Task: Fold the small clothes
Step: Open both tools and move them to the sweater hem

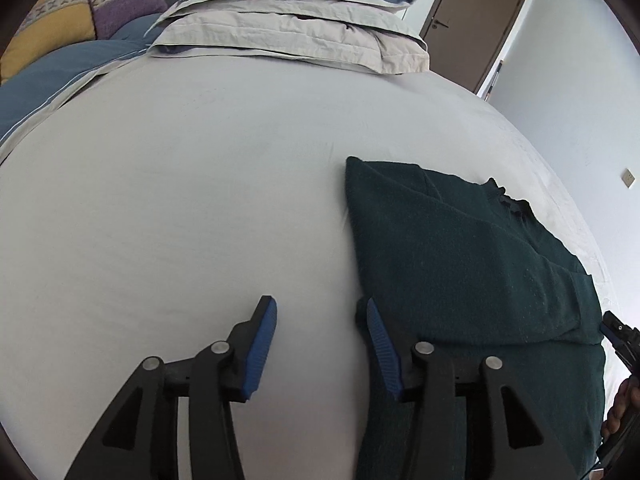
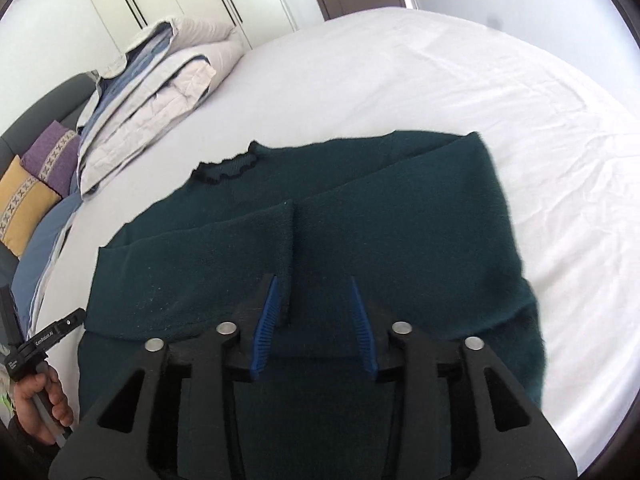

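The left gripper hangs low over the bed sheet with its jaws wide and nothing between them; its right finger sits at the left edge of the dark green sweater, the left finger over bare sheet. The right gripper is also spread wide, empty, hovering above the sweater near its lower middle, where a folded-in sleeve ends just beside the left finger. The sweater lies flat on the sheet, collar pointing away, both sleeves folded across the body. Beyond the sweater, a folded duvet is stacked on the bed. Further left of the duvet are a purple cushion and a yellow cushion. Past the bed stands a brown door.
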Demonstrator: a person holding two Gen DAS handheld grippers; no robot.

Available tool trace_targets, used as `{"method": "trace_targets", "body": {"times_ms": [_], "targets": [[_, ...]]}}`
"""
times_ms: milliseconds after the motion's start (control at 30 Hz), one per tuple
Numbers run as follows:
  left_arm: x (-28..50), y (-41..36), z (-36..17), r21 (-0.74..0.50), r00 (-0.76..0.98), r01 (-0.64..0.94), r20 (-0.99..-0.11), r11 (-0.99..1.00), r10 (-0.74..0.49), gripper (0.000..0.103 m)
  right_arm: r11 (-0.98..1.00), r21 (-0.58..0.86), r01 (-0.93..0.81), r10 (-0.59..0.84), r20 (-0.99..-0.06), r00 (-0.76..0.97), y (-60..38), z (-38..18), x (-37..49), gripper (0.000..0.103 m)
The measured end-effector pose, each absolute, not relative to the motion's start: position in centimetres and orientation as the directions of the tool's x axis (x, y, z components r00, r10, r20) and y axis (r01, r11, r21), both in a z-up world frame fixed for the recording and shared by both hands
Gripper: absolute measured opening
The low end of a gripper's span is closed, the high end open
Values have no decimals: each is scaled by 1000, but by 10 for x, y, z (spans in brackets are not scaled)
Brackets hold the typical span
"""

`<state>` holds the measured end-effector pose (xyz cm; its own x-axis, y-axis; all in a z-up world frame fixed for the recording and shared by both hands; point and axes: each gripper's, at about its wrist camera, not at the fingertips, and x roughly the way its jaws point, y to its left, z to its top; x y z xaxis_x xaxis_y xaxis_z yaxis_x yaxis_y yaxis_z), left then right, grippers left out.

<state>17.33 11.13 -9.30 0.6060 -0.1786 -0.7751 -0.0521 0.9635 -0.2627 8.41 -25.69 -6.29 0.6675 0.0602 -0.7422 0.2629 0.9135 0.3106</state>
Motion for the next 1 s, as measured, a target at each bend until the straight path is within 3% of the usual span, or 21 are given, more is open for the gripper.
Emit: {"method": "trace_targets", "body": {"times_ms": [100,400,1000], "targets": [[134,125,-90,-312,593,-55,-774,949,-221,51,908,326,263,55,-714,698,-261,-42,34,57],[18,126,-92,-384,535,3,-780,923,-325,69,918,331,218,100,-726,680,-246,-19,-100,58],[-66,122,-121,-540,358,59,-774,840,-523,63,878,406,254,193,-785,588,-278,-41,-212,58]]}}
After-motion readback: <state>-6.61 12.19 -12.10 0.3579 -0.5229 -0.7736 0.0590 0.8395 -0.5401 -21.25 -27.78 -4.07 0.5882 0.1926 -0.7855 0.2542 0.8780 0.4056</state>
